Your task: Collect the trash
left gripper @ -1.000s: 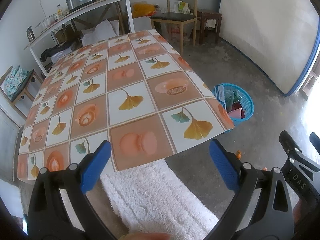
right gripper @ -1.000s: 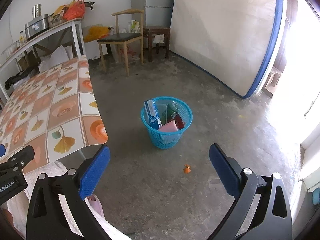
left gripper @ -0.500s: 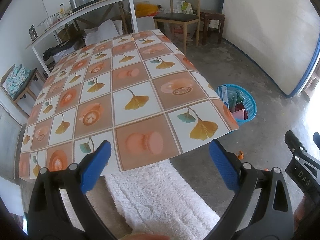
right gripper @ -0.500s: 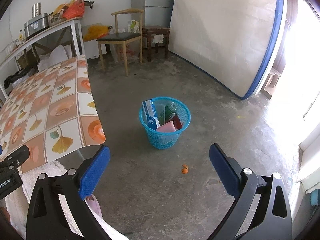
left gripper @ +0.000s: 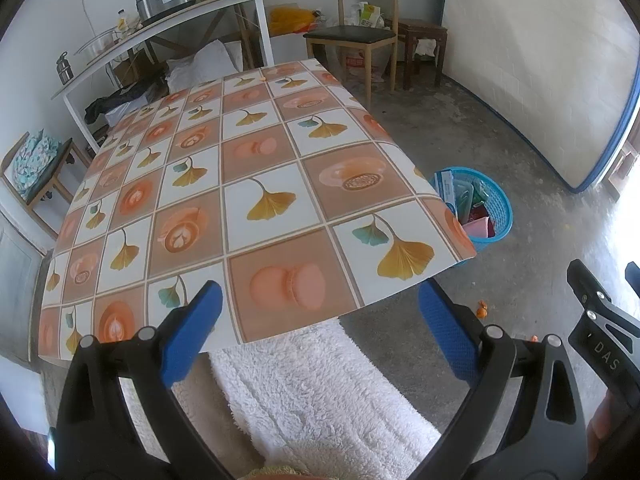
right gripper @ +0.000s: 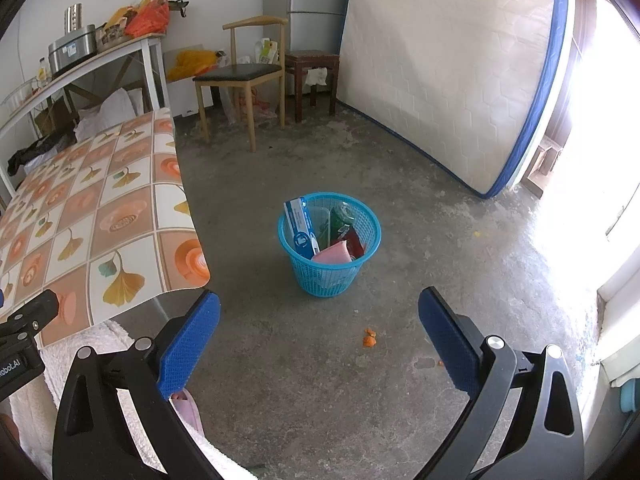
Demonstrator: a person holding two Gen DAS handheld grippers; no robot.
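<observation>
Ahead of right gripper (right gripper: 319,330), apart: trash basket (right gripper: 329,276), w/ both grippers empty.

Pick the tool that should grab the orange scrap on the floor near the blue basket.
Right. The right tool is open and empty, facing the orange scrap on bare floor in front of the blue basket. The left tool, also open, looks over the table, with the scrap off to its right.

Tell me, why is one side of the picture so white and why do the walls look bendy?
Right wrist view: daylight from the doorway washes out that edge, glaring on the grey concrete floor. Left wrist view: evenly lit; the fisheye lens bows the patterned tablecloth.
</observation>
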